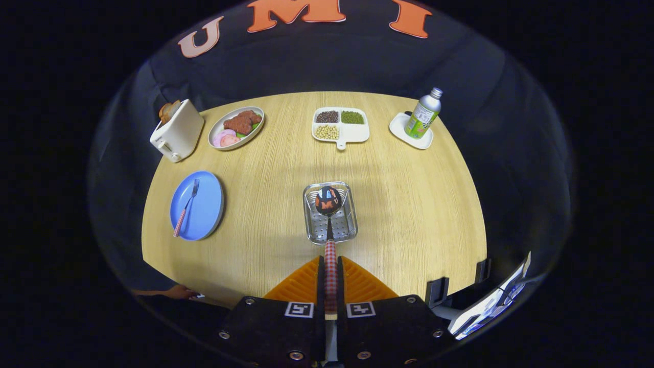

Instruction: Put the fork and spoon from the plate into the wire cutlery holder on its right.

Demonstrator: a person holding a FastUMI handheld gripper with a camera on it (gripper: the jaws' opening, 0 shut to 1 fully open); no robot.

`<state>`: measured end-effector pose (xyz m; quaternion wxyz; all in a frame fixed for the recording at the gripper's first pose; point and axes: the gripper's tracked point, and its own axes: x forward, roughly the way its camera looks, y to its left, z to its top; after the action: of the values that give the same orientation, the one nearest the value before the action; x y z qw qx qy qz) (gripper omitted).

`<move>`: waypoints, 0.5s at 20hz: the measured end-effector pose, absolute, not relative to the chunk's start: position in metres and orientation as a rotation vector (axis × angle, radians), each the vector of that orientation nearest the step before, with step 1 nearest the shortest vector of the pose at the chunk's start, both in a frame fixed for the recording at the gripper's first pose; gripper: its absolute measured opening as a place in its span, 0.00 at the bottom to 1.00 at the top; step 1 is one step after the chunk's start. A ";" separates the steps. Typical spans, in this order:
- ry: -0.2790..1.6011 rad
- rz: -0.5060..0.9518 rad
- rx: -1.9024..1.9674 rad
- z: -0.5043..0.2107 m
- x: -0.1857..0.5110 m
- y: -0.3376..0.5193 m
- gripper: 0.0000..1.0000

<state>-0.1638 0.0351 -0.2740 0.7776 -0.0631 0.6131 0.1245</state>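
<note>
My gripper is shut on the spoon by its red checked handle. The spoon points forward from the fingers, and its shiny bowl hangs over the metal cutlery holder just ahead. The holder is a small perforated steel basket in the middle of the round wooden table. To its left lies the blue plate with the fork on it. The fork has the same red checked handle and lies lengthwise on the plate.
A white toaster with bread stands at the far left. Beside it is an oval plate of food. A divided tray of beans and a bottle on a white coaster stand at the back. A hand rests at the table's near edge.
</note>
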 end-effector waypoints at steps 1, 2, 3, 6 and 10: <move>1.344 0.273 -0.155 -0.278 -0.165 0.032 0.09; 1.361 0.276 -0.171 -0.282 -0.163 0.030 0.09; 1.381 0.283 -0.183 -0.284 -0.165 0.028 0.09; 1.440 0.306 -0.186 -0.293 -0.163 0.032 0.09; 1.500 0.312 -0.206 -0.308 -0.157 0.030 0.10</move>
<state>-0.1566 0.0304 -0.3080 0.7159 -0.0929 0.6776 0.1407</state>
